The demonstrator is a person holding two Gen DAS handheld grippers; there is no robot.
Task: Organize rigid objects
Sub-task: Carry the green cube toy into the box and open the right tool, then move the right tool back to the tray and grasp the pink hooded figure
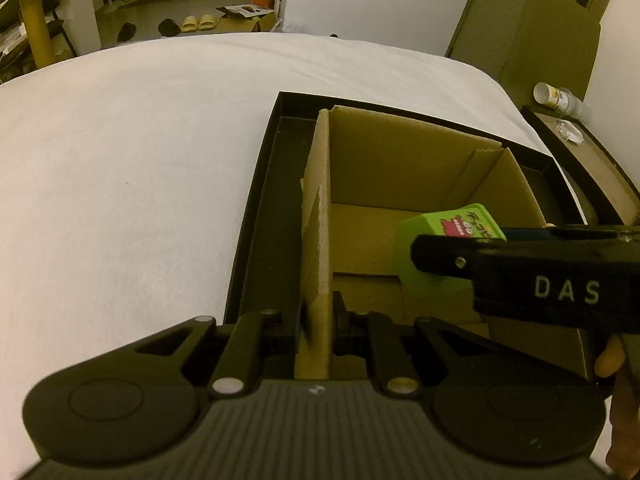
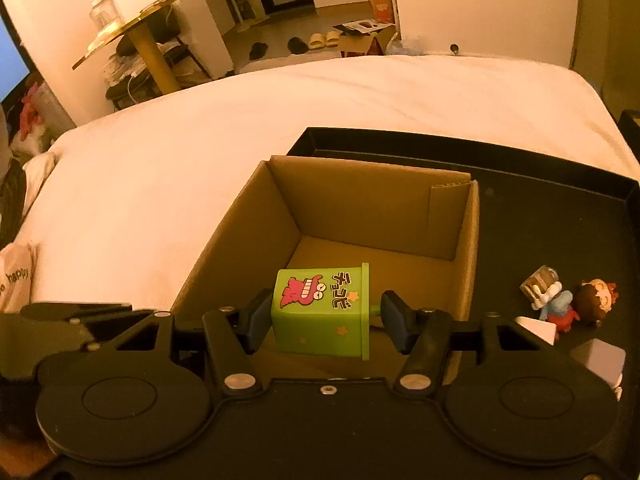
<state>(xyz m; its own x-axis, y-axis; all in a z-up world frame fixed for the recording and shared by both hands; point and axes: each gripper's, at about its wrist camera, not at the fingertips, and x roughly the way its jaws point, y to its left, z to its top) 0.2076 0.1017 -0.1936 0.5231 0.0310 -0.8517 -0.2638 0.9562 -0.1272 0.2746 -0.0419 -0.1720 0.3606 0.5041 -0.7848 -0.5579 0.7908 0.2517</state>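
Setting: a black tray point(image 2: 552, 184) was laid on a white bed point(image 2: 200, 152), toward the bed's right edge, with an open cardboard box point(image 2: 376, 204) standing inside the tray.

Left hand-held gripper point(image 1: 316, 320): its jaws were pinched almost fully together on the box's left wall point(image 1: 318, 240), at the near corner, so that the box was steadied.

Right hand-held gripper point(image 2: 325, 320): its jaws were set partly apart and clamped on a green toy box point(image 2: 324, 312); the blue pads point(image 2: 256, 320) were pressed against its two opposite sides.

Task's thing: the green toy box, printed with a red cartoon figure and black lettering, was held tilted above the near part of the cardboard box's opening, not yet resting on the box floor point(image 1: 360, 236).

Other items: two small figurines point(image 2: 568, 300) and pale blocks point(image 2: 600, 360) were left on the tray floor, to the right of the cardboard box and apart from it.

Step in hand: judged to be the placing of the green toy box into the cardboard box, with the lowering under way.

Next move: the toy would probably need to be lowered until it met the box floor, clear of the walls, and only then released; the left grip was best kept meanwhile.

Risk: if released while tilted, the toy might tip onto its side.
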